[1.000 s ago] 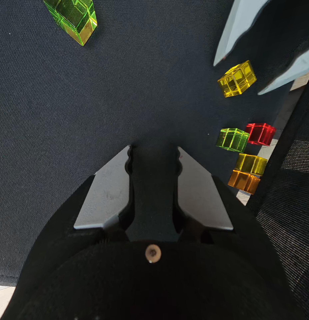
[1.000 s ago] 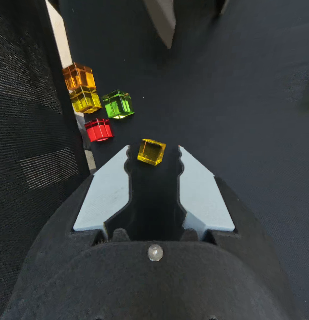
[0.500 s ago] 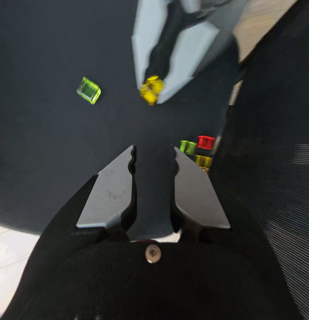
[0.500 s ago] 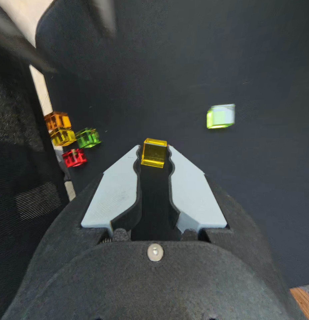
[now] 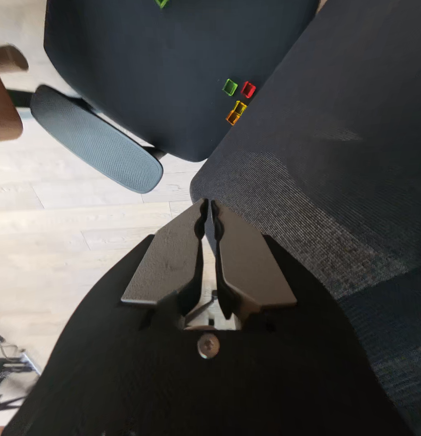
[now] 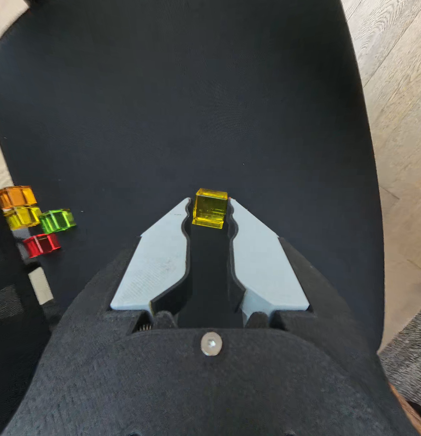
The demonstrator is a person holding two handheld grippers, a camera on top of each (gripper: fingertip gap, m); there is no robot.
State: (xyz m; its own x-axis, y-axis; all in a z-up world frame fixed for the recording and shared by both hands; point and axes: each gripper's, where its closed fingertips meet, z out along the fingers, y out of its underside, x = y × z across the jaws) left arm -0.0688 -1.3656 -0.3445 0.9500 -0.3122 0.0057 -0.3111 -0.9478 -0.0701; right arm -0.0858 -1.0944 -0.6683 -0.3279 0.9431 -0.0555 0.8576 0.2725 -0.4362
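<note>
My right gripper (image 6: 210, 200) is shut on a clear yellow cube (image 6: 209, 208) and holds it above the dark chair seat (image 6: 204, 94). To its left on the seat lie a green cube (image 6: 57, 220), a red cube (image 6: 41, 245), a yellow cube (image 6: 22, 217) and an orange cube (image 6: 16, 196) near the backrest. My left gripper (image 5: 209, 204) is shut and empty, raised far behind the chair's backrest (image 5: 323, 165). The left wrist view shows the same green (image 5: 229, 87), red (image 5: 248, 89), yellow (image 5: 240, 107) and orange (image 5: 233, 117) cubes on the seat (image 5: 157, 70).
Another green piece (image 5: 161, 2) lies at the far end of the seat. A grey armrest (image 5: 96, 141) sticks out left of the seat. Light wood floor (image 5: 63, 224) lies around the chair. A brown object (image 5: 4, 94) is at the left edge. Some 45 cm of space lies between my two pairs of fingers. The grey armrest (image 5: 96, 141) lies around 25 cm away from my right fingertips.
My right gripper closed on the yellow cube and lifted it off the seat. My left gripper closed and pulled far back and up, behind the backrest.
</note>
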